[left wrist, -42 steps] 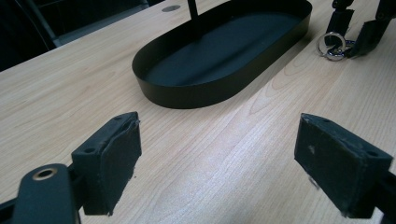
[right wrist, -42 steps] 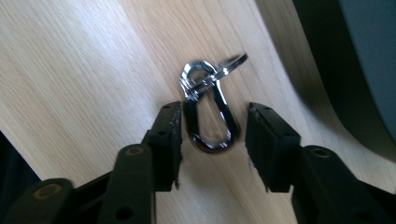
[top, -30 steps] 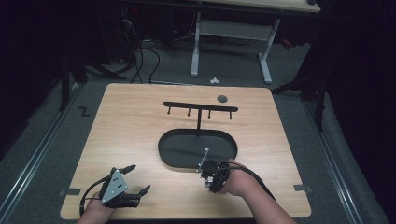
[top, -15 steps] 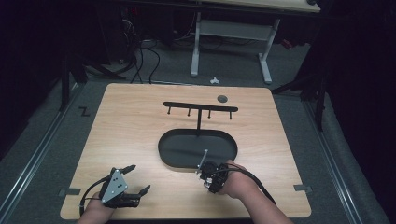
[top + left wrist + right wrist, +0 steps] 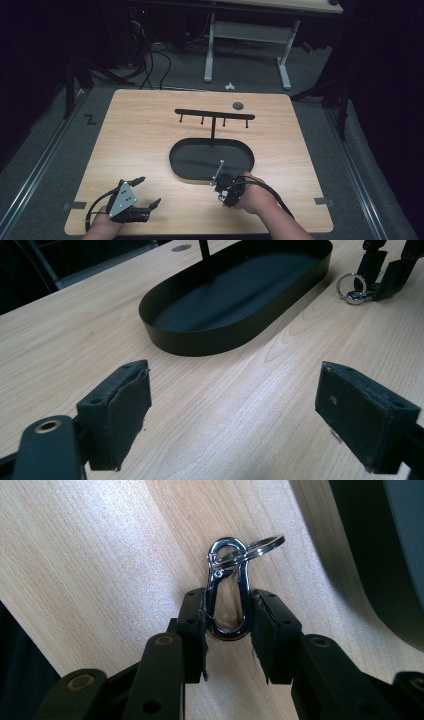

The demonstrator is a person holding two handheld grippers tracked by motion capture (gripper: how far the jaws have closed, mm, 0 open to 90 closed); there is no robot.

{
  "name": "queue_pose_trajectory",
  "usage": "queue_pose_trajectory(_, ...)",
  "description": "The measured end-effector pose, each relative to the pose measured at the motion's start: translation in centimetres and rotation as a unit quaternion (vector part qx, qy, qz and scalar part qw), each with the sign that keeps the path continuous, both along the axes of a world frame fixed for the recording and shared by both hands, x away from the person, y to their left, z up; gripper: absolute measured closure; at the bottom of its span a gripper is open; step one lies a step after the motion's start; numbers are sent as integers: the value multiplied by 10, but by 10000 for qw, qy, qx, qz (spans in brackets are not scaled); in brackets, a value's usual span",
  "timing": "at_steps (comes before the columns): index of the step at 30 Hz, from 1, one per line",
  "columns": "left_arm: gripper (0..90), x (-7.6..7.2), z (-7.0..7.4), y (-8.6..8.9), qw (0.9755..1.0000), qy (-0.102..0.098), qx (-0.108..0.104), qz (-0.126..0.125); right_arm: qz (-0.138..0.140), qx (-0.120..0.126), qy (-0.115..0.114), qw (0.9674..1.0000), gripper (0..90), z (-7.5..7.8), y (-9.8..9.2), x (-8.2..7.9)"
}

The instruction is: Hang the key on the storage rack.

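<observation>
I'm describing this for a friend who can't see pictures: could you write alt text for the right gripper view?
The right hand-held gripper is shut on a shiny metal snap clip, pinching its lower end between two black pads just above a light wooden table. A split key ring hangs through the clip's top, and the curved wall of a black tray runs along the right edge.

Glossy metal clip (image 5: 229,587), matt wood-grain table (image 5: 95,555)
</observation>
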State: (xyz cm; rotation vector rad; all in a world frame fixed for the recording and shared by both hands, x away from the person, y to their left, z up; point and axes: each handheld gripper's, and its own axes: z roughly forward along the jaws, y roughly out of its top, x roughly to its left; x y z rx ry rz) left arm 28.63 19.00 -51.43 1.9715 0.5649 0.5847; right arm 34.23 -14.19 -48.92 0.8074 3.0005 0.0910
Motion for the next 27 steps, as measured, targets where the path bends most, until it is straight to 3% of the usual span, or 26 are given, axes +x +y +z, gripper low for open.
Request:
queue_pose_trajectory(8,152,0,0,1,10000,10,1,15,-140,48,45,9999,678,1,-1,0)
queue_pose_trajectory(16,152,0,0,1,10000,-20,-26,13,-288,247,-143,9992,678,18,-7,0)
queue_pose_trajectory(27,152,0,0,1,10000,-8,-3,4,-548,257,-313,9977,679,38,-27,-1)
